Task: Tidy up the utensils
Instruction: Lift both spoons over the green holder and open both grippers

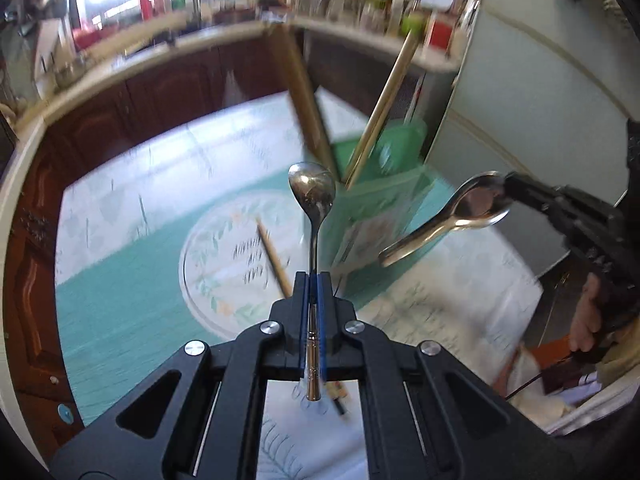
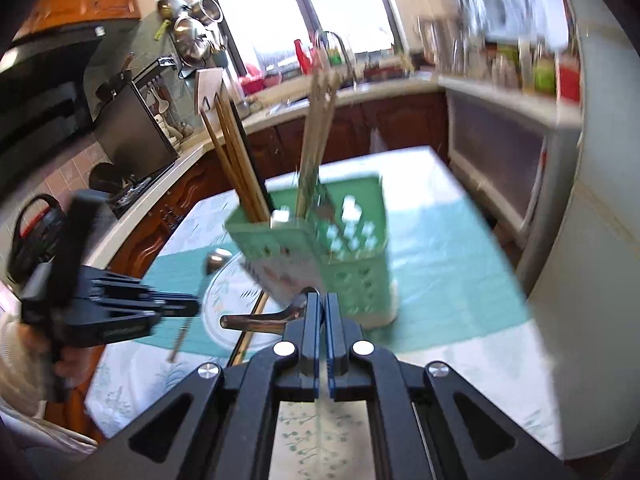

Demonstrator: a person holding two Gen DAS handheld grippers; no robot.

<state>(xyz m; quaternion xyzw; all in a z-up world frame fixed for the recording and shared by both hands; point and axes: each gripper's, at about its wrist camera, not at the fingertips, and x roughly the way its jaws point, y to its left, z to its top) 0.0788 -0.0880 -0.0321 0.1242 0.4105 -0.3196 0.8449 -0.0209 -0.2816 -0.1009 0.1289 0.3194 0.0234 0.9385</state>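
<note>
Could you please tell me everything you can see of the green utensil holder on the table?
The green utensil holder is a boxy plastic basket with rows of holes in its walls and a pictured label on one side. It stands on the teal part of the tablecloth, beside a round plate, and looks tilted, perhaps only from the lens. Wooden chopsticks lean out of one compartment and paler ones out of another. Neither gripper touches it.

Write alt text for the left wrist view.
The left gripper is shut on a slim metal spoon, bowl up, above a table. At right, the right gripper holds a wider spoon by its bowl. Behind them stands a green holder with chopsticks; another chopstick lies on a glass plate.
</note>
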